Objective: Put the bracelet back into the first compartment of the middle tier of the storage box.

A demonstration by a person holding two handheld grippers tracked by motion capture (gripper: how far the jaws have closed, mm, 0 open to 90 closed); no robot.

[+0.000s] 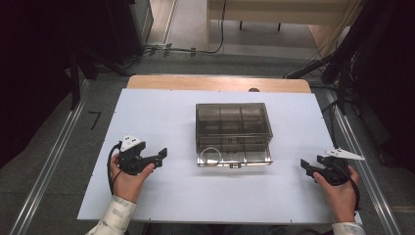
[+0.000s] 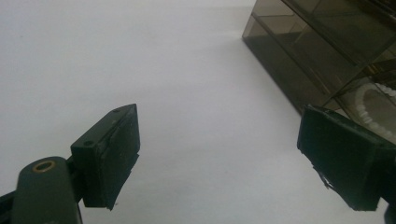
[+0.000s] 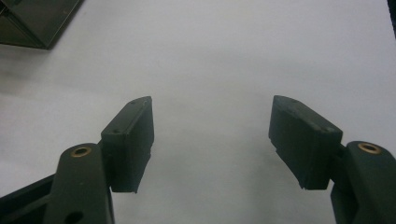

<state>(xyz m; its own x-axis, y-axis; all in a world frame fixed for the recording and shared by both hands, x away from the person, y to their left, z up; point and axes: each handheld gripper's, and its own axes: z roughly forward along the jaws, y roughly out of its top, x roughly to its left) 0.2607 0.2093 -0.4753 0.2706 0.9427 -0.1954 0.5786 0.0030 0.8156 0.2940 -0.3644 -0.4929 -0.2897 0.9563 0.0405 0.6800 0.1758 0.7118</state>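
Both grippers idle on the white bench, smoky plastic box between them.

Box [image 1: 233, 133]: translucent grey-brown hard plastic, rectangular, inner dividers, sits mid-bench; its near section holds a coiled white ring-like piece [image 1: 211, 154], too small to identify. Bench [image 1: 161, 205] top is a smooth matte white sheet, wood edge showing at the far side. Left gripper [image 1: 159, 155], held in the left hand [image 1: 128, 178], points right toward the box; jaws spread wide, flat black rubbery pads, gripping nothing, only bare bench between them; in the left gripper view the box corner [image 2: 322, 51] is just beyond its right pad. Right gripper [image 1: 307, 167], in the right hand [image 1: 338, 193], points left, well apart from the box; jaws wide apart and empty. Dark cables and stands on the floor around the bench.
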